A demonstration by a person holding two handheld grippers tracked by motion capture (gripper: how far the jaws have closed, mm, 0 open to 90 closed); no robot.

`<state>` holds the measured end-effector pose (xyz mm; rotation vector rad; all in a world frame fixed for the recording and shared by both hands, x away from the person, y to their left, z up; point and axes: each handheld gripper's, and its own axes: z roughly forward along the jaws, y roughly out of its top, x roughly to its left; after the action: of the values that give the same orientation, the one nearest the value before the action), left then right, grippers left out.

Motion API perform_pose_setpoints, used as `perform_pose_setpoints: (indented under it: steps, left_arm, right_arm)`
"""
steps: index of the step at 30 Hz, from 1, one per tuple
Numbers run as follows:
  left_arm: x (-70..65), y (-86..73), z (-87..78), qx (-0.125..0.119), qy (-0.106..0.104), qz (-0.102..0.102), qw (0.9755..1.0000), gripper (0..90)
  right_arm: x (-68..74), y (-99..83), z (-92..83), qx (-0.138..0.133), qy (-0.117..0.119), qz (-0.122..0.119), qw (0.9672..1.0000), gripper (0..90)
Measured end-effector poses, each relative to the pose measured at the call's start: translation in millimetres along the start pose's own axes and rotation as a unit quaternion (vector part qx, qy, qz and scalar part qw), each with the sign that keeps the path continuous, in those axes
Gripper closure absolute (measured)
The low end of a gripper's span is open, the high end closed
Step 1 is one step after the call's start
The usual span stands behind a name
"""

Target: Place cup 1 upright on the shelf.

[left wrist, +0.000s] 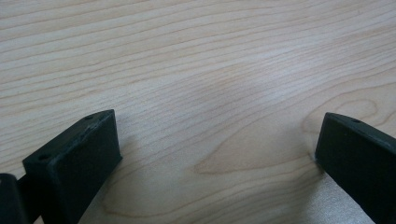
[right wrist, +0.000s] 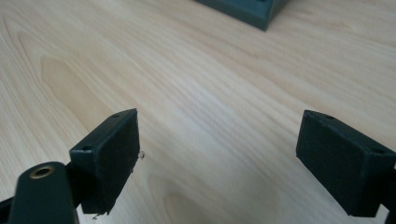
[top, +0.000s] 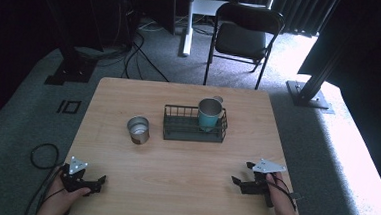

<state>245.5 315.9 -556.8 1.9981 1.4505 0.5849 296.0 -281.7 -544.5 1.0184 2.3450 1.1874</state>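
I find my left claw (top: pixel 98 183) at the lower left of the high view, resting low on the wooden surface (top: pixel 174 176) near its front edge, held by a hand (top: pixel 60 202). In the left gripper view (left wrist: pixel 217 154) its jaws are spread wide with bare wood grain between them.

My right claw (top: pixel 242 175) sits at the lower right of the high view, also near the front edge, held by a hand (top: pixel 283 203). In the right gripper view (right wrist: pixel 217 161) its jaws stand wide apart, nothing between them; a dark corner of the basket (right wrist: pixel 247 11) shows at the top of that frame.

At the centre of the high view, a tin (top: pixel 138 129) stands upright on the surface, just left of the wire basket (top: pixel 177 129), apart from it. A teal cup (top: pixel 209 113) stands upright in the basket's right end. Both claws are well apart from the tin, the cup and the basket. A black chair (top: pixel 243 38) stands on the floor beyond the far edge.
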Motion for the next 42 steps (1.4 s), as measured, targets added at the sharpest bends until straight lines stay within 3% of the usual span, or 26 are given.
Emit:
perform_pose_setpoints:
  steps: [1, 10, 19, 28, 33, 42]
  left_arm:
    - [0.0, 0.0, 0.0, 0.0, 0.0, 0.0, 1.0, 0.6]
    - [0.0, 0.0, 0.0, 0.0, 0.0, 0.0, 1.0, 0.6]
    - [0.0, -0.1, 0.0, 0.0, 0.0, 0.0, 1.0, 0.6]
    - [0.0, -0.1, 0.0, 0.0, 0.0, 0.0, 1.0, 0.6]
    - [0.0, -0.1, 0.0, 0.0, 0.0, 0.0, 1.0, 0.6]
    - [0.0, -0.2, 0.0, 0.0, 0.0, 0.001, 1.0, 0.6]
  right_arm:
    - [-0.1, -2.6, -1.8, 0.0, 0.005, 0.01, 0.9999, 13.1]
    - [-3.4, -13.5, -7.1, 0.011, 0.009, 0.019, 0.9997, 13.0]
    - [-7.2, -18.6, -6.0, 0.013, 0.001, 0.039, 0.9991, 12.8]
    - [-5.3, -18.4, -2.8, 0.043, -0.004, 0.028, 0.9987, 12.3]
    - [0.1, -18.0, -1.0, 0.055, -0.008, -0.008, 0.9984, 11.6]
    - [1.0, -18.0, -0.6, 0.056, -0.01, -0.012, 0.9983, 11.3]
